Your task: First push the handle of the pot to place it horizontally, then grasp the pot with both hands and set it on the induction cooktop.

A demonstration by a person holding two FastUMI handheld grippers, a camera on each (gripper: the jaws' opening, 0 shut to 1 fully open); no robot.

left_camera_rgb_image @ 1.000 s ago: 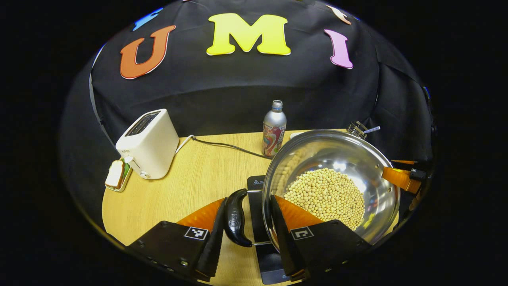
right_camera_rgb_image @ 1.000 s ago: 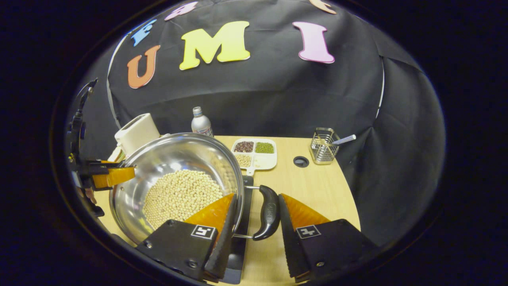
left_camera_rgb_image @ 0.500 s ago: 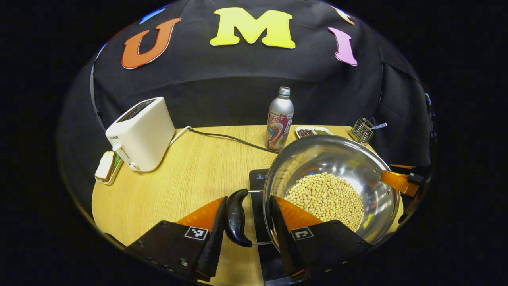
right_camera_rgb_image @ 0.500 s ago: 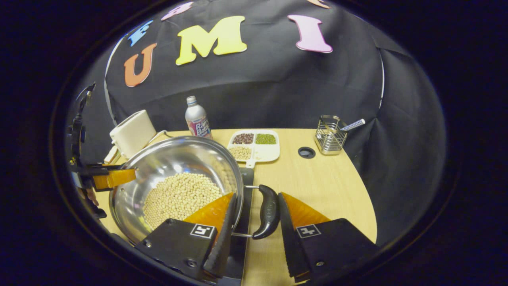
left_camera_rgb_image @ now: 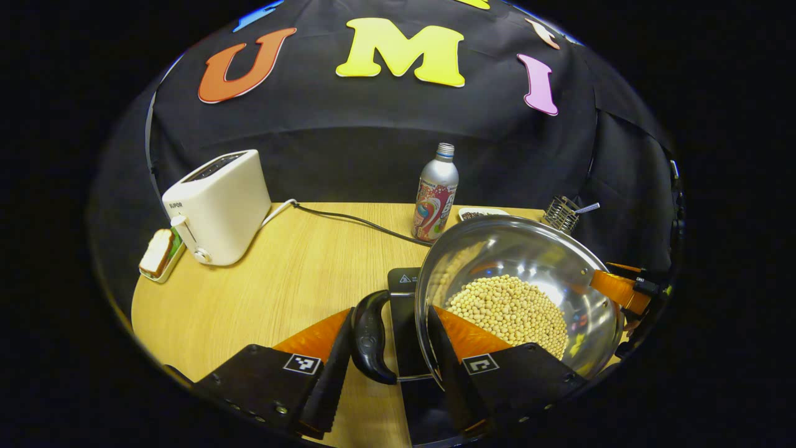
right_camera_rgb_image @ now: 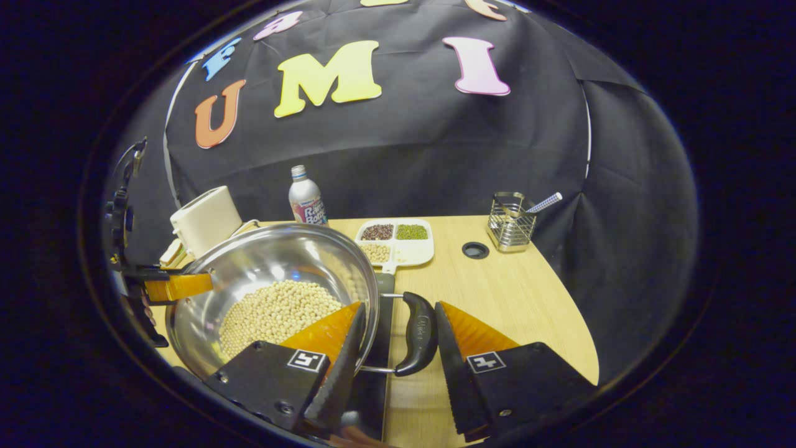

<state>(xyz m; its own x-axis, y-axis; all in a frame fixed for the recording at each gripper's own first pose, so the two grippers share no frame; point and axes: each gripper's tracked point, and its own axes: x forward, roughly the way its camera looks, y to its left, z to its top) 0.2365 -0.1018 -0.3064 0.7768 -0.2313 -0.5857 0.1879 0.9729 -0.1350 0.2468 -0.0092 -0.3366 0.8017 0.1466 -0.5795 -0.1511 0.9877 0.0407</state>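
My left gripper (left_camera_rgb_image: 388, 373) straddles the pot (left_camera_rgb_image: 519, 292) at its near side handle: one finger sits inside the rim over the beans, the other outside, and the black handle grip (left_camera_rgb_image: 370, 339) lies in the gap between them. The outer finger looks to touch the grip, but I cannot tell whether both fingers actually press on anything, so I won't call it a clamp. My right gripper (right_camera_rgb_image: 392, 367) stands the same way on the opposite side, its inner finger over the rim of the pot (right_camera_rgb_image: 273, 292) and the other black handle grip (right_camera_rgb_image: 418, 334) in the gap; here a thin space shows beside the grip, and again I cannot tell if the hold is tight. Each side handle lies level, sticking out sideways from the rim. The pot is a wide steel bowl holding a heap of pale soybeans (left_camera_rgb_image: 509, 308), and the black induction cooktop (left_camera_rgb_image: 404, 311) shows directly under it; whether the base touches the glass I cannot tell. Behind it on the wooden table (left_camera_rgb_image: 286, 280) stand a white toaster (left_camera_rgb_image: 217, 205), a drink bottle (left_camera_rgb_image: 435, 193), a divided dish of beans (right_camera_rgb_image: 398, 239) and a wire holder (right_camera_rgb_image: 511, 214).
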